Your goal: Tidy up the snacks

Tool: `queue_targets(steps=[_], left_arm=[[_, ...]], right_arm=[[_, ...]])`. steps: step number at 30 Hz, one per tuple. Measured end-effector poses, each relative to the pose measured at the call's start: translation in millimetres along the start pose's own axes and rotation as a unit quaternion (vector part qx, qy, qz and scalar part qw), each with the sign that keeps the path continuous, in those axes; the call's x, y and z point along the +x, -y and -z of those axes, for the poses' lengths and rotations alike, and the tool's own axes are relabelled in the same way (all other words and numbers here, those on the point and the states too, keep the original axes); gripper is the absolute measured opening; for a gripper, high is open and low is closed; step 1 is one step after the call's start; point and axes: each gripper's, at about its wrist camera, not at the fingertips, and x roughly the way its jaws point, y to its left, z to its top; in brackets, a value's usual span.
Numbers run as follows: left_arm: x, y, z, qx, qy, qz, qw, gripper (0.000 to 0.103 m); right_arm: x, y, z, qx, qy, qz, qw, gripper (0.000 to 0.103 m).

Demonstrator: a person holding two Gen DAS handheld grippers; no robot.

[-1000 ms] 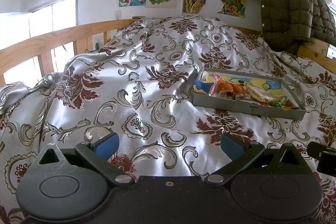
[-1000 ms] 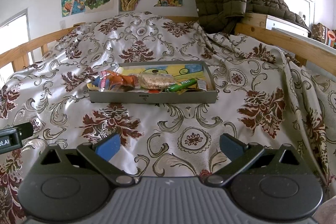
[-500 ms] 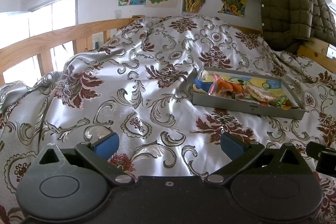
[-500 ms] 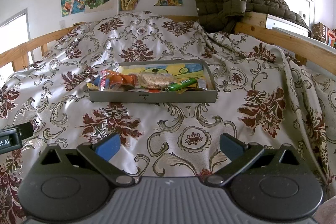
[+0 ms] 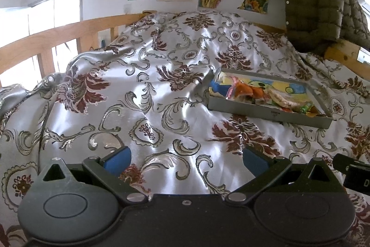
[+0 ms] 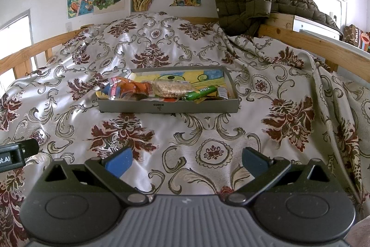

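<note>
Your left tongs (image 5: 185, 160) and right tongs (image 6: 185, 159) both stand spread wide and hold nothing, hovering low over the bedspread (image 6: 208, 131), well short of the tray (image 6: 168, 107). The snacks lie heaped inside it: an orange packet (image 6: 129, 88), a clear-wrapped cracker pack (image 6: 172, 88) and a green stick (image 6: 200, 93). Expect light, crinkly, slippery wrappers; the crackers look likely to crush. Pinch each at a sealed end, gently. The satin bed is soft, so the tray may slide.
</note>
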Motion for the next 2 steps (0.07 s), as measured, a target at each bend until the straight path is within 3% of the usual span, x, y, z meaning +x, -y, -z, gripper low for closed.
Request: queue_targets(steps=[2], left_arm=[[0.2,1.8,-1.2,0.002,-0.003,-0.003,1.0000,0.102]], right_arm=[[0.0,0.0,-0.1,0.000,0.000,0.000,1.000,0.103]])
